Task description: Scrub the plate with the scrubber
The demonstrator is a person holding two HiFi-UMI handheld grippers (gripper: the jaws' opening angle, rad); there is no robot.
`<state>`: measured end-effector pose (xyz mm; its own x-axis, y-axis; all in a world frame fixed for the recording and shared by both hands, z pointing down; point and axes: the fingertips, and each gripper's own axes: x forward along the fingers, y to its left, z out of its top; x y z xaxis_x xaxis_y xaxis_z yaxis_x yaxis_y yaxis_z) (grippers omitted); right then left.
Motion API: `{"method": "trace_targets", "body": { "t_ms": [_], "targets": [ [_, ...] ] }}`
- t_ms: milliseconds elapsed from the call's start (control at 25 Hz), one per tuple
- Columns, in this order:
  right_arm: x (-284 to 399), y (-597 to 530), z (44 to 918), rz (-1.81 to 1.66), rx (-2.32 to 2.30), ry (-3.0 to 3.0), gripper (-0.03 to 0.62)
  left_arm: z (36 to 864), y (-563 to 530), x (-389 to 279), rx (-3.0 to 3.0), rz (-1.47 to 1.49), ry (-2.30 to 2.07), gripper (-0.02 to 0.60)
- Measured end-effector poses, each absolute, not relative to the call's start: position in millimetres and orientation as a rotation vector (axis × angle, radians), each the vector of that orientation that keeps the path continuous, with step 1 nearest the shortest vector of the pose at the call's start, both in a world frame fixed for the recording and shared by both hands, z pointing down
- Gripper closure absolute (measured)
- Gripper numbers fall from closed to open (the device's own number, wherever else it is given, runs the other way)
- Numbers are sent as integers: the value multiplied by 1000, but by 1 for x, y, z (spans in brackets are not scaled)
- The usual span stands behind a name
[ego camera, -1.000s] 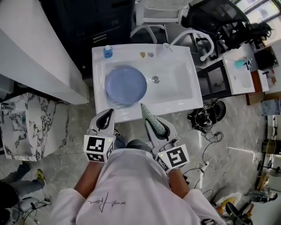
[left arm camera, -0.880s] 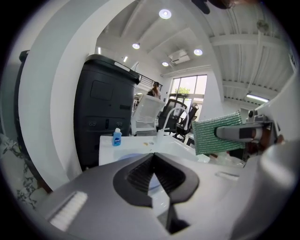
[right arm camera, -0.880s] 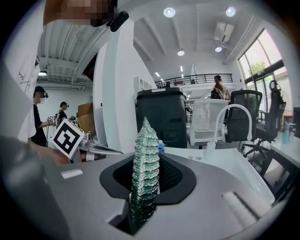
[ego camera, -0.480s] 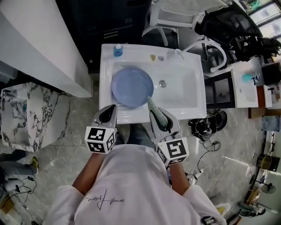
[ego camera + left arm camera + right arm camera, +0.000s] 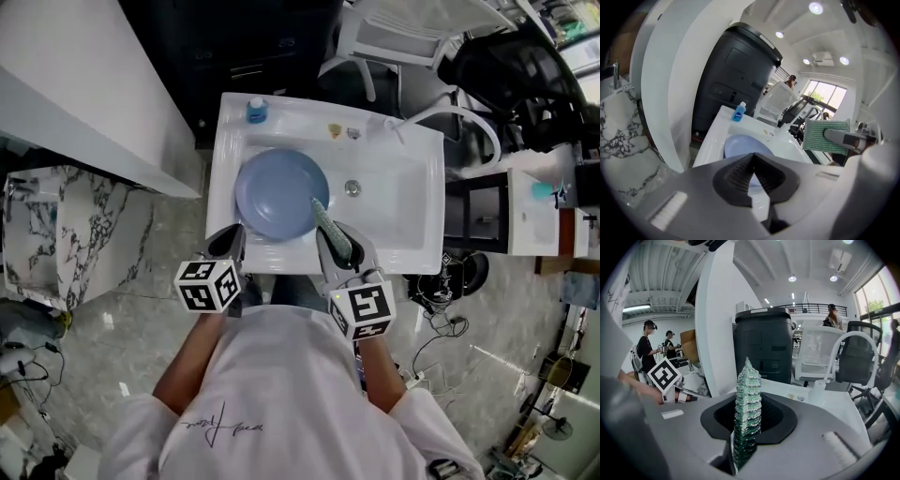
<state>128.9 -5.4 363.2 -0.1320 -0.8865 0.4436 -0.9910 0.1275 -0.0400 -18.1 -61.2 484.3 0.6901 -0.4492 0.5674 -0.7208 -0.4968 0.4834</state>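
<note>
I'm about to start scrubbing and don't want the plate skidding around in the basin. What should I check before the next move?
1. Scrubber clamped in the right gripper: ok. The jaws are shut on it and it stands upright between them.
2. Plate lying flat in the sink: ok.
3. Scrubber touching the plate: cannot tell. In the head view its tip is over the plate's near rim, but its height is unclear.
4. Left gripper steadying the plate: not ok. Its jaws are shut and empty, at the sink's near edge.
5. Blue bottle out of the way: ok. It stands on the back rim.
</note>
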Motion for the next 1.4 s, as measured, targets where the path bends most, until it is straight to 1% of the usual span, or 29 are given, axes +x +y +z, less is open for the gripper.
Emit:
{"method": "trace_targets", "body": {
  "t_ms": [240,480,840,1120,1400],
  "targets": [
    [146,-15,400,711,1700,-2106,545,511,-61,-12,2009,483,-925,528],
    [162,-20,422,849,1638,-2137,531,540,-63,-17,1799,450,-995,529],
    [178,-32,440,842,1617,-2117,533,565,-61,-10,1635,389,-1007,526],
    [191,-44,445,840,1622,-2118,543,584,-65,-9,1498,379,-1061,483],
    [189,-61,468,907,1550,-2100,543,593,-68,-2,1462,365,-1049,479]
  ]
}}
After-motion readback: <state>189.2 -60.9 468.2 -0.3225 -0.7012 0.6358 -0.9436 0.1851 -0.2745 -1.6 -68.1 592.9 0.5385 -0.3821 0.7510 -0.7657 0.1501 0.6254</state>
